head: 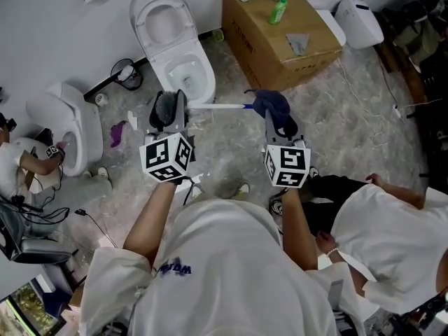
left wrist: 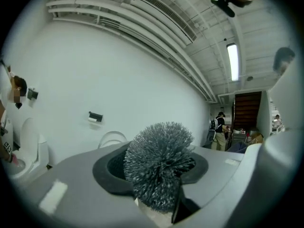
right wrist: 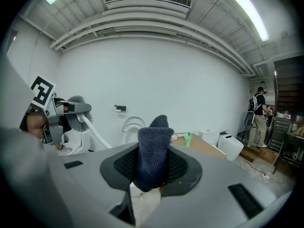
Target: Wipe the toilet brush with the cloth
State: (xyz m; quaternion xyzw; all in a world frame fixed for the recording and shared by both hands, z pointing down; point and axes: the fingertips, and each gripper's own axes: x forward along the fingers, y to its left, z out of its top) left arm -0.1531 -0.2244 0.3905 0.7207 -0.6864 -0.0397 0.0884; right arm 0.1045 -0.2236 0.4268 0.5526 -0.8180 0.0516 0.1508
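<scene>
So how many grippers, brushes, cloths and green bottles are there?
Grippers: 2, the left gripper and the right gripper
Toilet brush: 1
Cloth: 1
Green bottle: 1
Total: 5

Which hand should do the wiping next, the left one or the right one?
Right, probably. The right gripper is shut on the blue cloth, right by the handle end of the toilet brush. The left gripper is shut on the bristle head, so it is better for holding steady.
</scene>
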